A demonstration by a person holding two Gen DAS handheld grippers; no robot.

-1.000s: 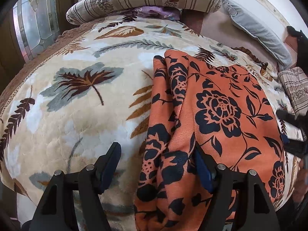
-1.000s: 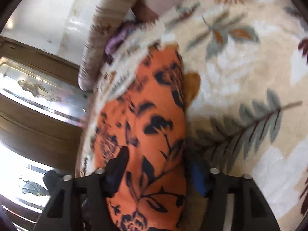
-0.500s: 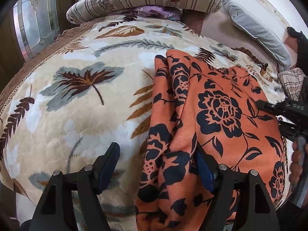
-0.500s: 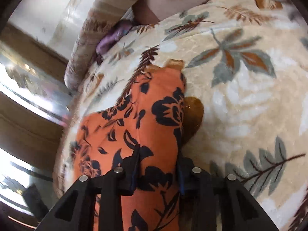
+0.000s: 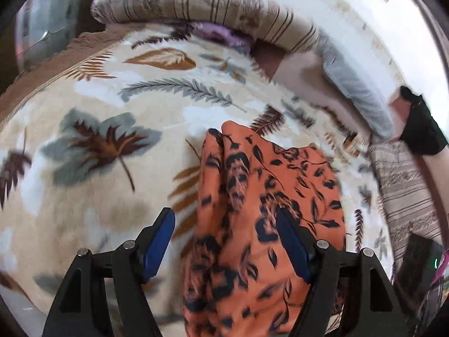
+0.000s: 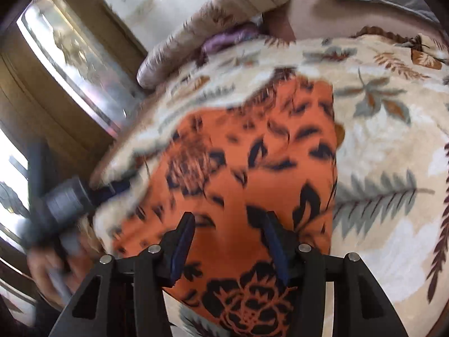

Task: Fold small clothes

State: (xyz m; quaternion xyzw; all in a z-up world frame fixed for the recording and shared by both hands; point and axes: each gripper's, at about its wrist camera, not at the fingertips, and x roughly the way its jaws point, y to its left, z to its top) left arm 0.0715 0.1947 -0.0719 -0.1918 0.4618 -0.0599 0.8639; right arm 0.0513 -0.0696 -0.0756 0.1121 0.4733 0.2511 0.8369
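An orange garment with a black flower print (image 5: 261, 210) lies on the leaf-patterned blanket (image 5: 98, 154); it also fills the middle of the right wrist view (image 6: 252, 174). My left gripper (image 5: 224, 241) is open and hangs over the garment's near left edge, its right finger over the cloth. My right gripper (image 6: 227, 244) is open, its jaws apart above the garment's near part, with nothing between them. The left gripper's body (image 6: 64, 202) shows blurred at the left of the right wrist view.
A striped rolled bolster (image 5: 207, 8) and a purple cloth (image 5: 224, 35) lie at the bed's far end. A grey pillow (image 5: 356, 92) and a folded striped cloth (image 5: 404, 191) lie at the right. A window (image 6: 70, 56) stands beyond the bed.
My right gripper has opened and let go of the garment, which now lies more bunched and narrower. Both grippers have drawn back; the views are blurred by motion.
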